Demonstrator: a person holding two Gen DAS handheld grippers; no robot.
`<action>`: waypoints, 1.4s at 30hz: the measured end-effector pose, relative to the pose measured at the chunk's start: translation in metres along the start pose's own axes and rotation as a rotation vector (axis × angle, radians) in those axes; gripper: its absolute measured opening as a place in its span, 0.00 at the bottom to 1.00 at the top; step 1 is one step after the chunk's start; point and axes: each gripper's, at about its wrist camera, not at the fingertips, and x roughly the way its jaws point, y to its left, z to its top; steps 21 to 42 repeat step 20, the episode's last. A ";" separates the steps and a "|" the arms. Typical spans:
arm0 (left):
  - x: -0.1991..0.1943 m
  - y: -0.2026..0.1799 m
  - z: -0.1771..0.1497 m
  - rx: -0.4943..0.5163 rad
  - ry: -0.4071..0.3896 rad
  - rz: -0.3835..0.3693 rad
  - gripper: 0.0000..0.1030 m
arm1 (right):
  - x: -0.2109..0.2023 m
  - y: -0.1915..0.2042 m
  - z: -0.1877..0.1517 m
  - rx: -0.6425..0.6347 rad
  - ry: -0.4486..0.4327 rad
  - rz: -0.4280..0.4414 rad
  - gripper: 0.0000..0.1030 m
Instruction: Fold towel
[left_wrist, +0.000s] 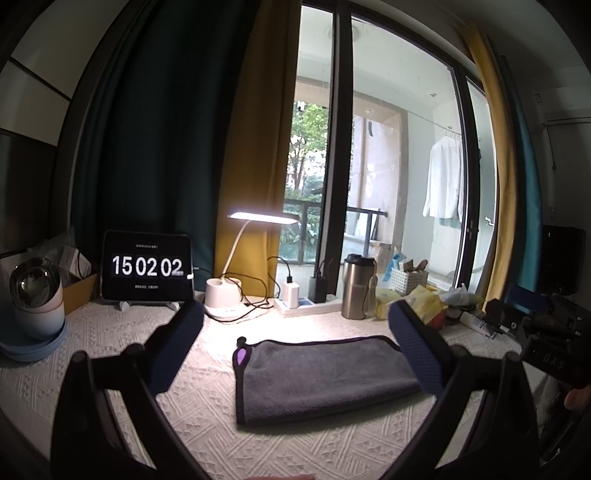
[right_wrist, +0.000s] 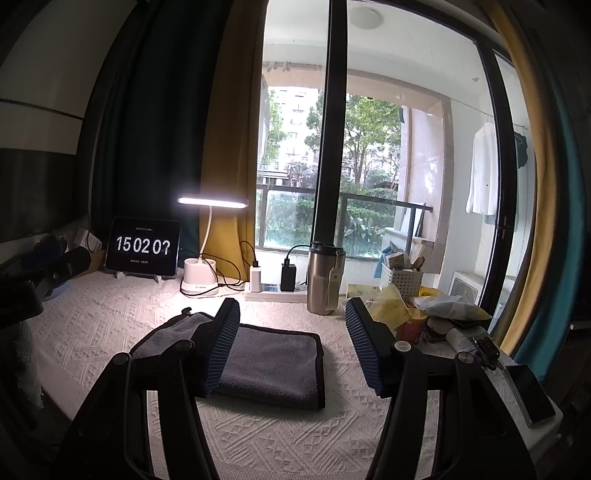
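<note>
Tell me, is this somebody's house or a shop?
Most likely somebody's home, perhaps a bedroom by a balcony. A desk lamp and a tablet clock stand on the cloth-covered table, curtains frame the glass door, and a white shirt hangs drying outside.
</note>
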 end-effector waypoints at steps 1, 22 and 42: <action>0.000 0.000 0.000 0.000 0.000 0.001 0.98 | 0.000 0.000 0.000 0.000 0.001 0.000 0.61; 0.002 -0.001 -0.003 -0.008 0.014 0.004 0.98 | 0.002 0.000 -0.002 0.000 0.007 0.004 0.61; 0.002 -0.001 -0.003 -0.008 0.014 0.004 0.98 | 0.002 0.000 -0.002 0.000 0.007 0.004 0.61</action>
